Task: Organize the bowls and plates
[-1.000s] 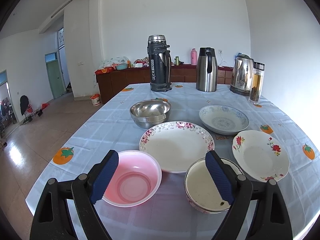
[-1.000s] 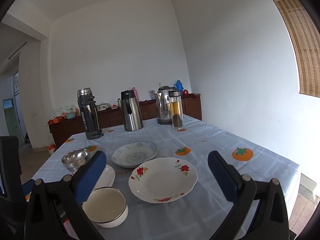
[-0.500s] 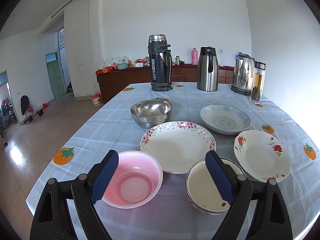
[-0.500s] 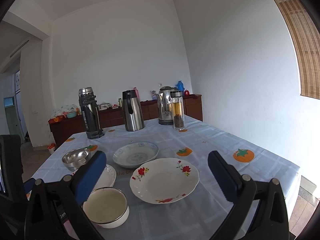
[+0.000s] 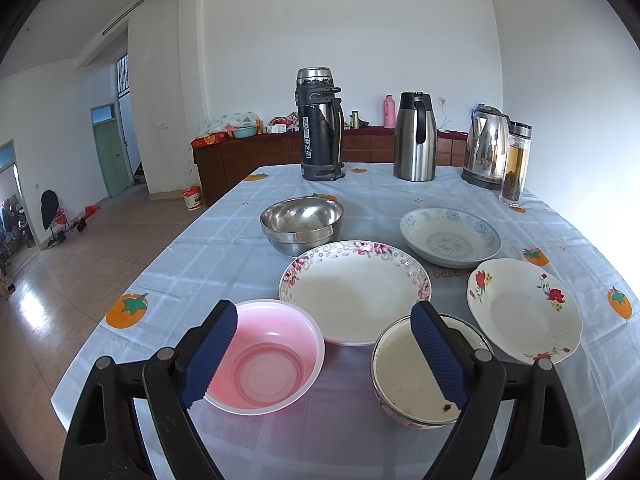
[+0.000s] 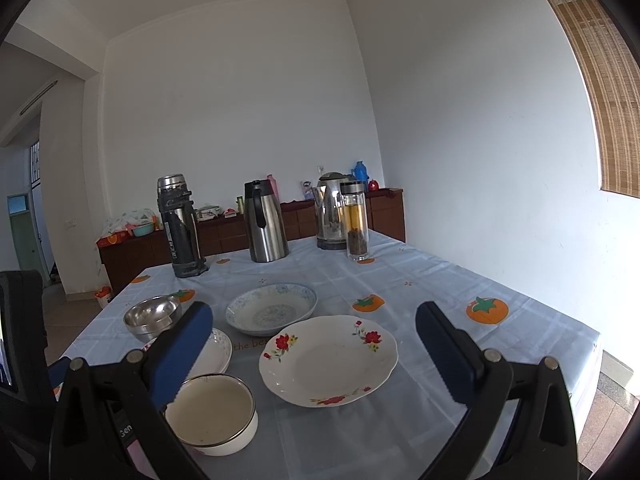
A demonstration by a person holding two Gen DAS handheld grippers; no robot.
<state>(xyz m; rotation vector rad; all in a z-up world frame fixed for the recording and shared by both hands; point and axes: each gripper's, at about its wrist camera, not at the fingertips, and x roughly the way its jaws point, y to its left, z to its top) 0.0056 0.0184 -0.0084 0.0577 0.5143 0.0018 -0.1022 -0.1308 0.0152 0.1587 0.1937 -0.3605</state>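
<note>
Both tools gape wide and empty: my left tool (image 5: 324,354) hovers above the pink bowl (image 5: 262,356) at lower centre, right tool (image 6: 314,354) over the red-flowered plate (image 6: 328,360). I'd probably pinch one rim squarely.

Tablecloth (image 6: 420,280) print: "the be…" right view; "best" left view.

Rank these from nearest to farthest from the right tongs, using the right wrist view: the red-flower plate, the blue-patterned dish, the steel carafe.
1. Red-flower plate: just ahead of the open right tongs, centre.
2. Blue-patterned dish: behind that plate, slightly left.
3. Steel carafe: at the table's far end.
</note>
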